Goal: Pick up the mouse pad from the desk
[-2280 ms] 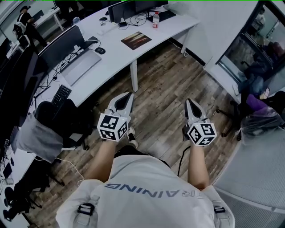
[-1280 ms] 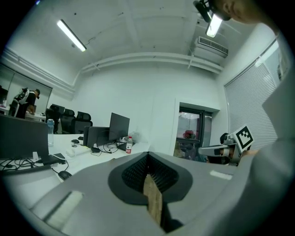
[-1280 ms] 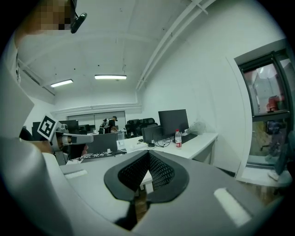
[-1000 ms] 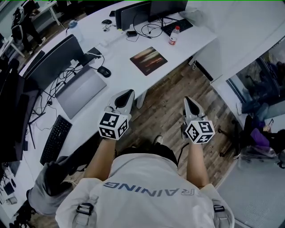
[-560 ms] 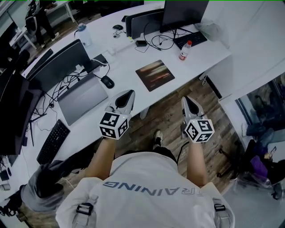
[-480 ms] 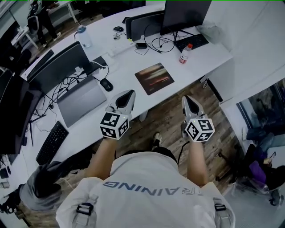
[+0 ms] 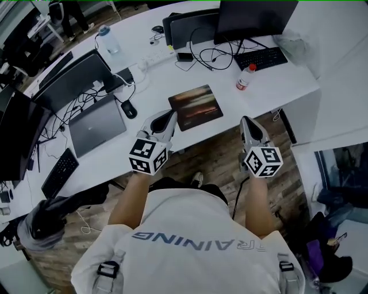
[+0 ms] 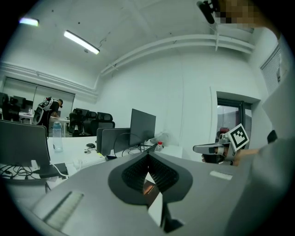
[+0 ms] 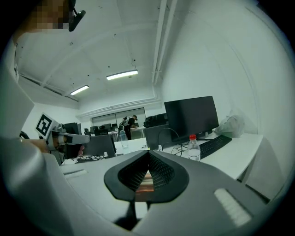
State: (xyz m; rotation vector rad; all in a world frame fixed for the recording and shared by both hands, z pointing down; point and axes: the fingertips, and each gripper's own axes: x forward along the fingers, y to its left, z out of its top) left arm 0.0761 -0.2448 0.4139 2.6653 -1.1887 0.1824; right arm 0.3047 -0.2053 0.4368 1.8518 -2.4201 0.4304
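Observation:
The mouse pad (image 7: pixel 195 107), a dark rectangle with a brown-orange print, lies flat on the white desk (image 7: pixel 230 109) near its front edge. My left gripper (image 7: pixel 168 114) hangs over the desk edge, its tip just left of the pad's near corner, jaws shut and empty. My right gripper (image 7: pixel 246 119) is shut too, level with the desk's front edge and to the right of the pad. In the left gripper view a sliver of the pad (image 8: pixel 147 188) shows under the closed jaws. The right gripper view shows the same pad (image 9: pixel 146 182) low between its jaws.
A closed grey laptop (image 7: pixel 98 123) and a black mouse (image 7: pixel 127 109) lie left of the pad. A red-capped bottle (image 7: pixel 245 77), a keyboard (image 7: pixel 261 58), a monitor (image 7: pixel 256 17) and loose cables stand behind it. Wooden floor lies below the desk edge.
Both grippers have moved forward to the desk. The mouse pad, earlier far ahead, now lies right in front of them, and the left tip now overhangs the desk edge. The jaws stay shut.

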